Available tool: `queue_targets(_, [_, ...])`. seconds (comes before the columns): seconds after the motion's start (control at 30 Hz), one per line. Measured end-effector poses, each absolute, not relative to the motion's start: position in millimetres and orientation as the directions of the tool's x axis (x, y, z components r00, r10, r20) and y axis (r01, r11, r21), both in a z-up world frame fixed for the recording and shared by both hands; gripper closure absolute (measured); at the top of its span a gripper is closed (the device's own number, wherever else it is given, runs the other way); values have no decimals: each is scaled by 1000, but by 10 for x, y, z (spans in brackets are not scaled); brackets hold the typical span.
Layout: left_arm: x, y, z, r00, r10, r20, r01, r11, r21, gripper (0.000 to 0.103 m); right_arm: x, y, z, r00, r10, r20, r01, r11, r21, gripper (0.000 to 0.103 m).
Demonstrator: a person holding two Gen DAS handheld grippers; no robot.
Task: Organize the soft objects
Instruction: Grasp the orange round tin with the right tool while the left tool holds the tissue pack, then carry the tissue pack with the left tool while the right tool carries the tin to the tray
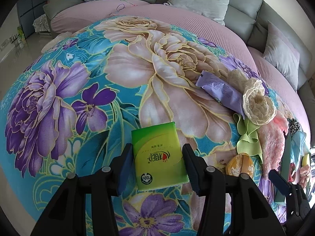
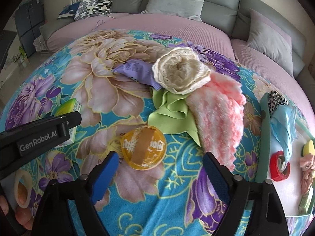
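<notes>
A green tissue pack [image 1: 158, 156] lies on the floral blanket between the fingers of my open left gripper [image 1: 157, 167]; a gap shows on each side. In the right wrist view the pack [image 2: 69, 106] is partly hidden behind the left gripper body. My right gripper [image 2: 160, 174] is open and empty just before a round yellow packet [image 2: 143, 147]. Beyond it lie a green cloth [image 2: 171, 114], a pink fluffy cloth [image 2: 218, 116], a cream lace piece [image 2: 181, 72] and a purple pouch [image 2: 135, 71].
A tray [image 2: 265, 118] at the right holds a blue mask, red tape ring, sponge and pink items. A tape roll [image 2: 21, 188] lies at lower left. A grey sofa with cushions [image 2: 175, 0] stands behind the pink bed cover.
</notes>
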State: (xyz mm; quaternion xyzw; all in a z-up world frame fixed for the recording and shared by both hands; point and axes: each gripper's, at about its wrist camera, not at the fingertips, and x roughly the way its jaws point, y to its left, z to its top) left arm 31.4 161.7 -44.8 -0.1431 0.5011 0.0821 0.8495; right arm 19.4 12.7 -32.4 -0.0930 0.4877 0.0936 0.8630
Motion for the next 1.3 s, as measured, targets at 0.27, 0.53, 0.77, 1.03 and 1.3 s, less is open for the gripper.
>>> queue_targets(0.27, [313, 1633, -461, 485, -13, -874, -285, 943, -172, 50, 244, 185, -398, 482, 89, -872, -269, 962, -51, 30])
queue_targets(0.53, [319, 1623, -464, 481, -5, -877, -282, 946, -160, 50, 250, 214, -422, 471, 124, -873, -289, 957, -20, 46])
queue_targets(0.77, [321, 1618, -462, 481, -1, -877, -281, 947, -155, 50, 236, 221, -400, 473, 145, -869, -302, 953, -5, 52])
queue_targets(1.03, [314, 1597, -407, 492, 8, -871, -278, 949, -149, 50, 214, 194, -346, 484, 166, -859, -307, 952, 11, 52])
queue_targets(1.3, [299, 1553, -293, 511, 27, -859, -269, 954, -130, 50, 191, 104, -255, 503, 188, -843, -295, 955, 37, 52])
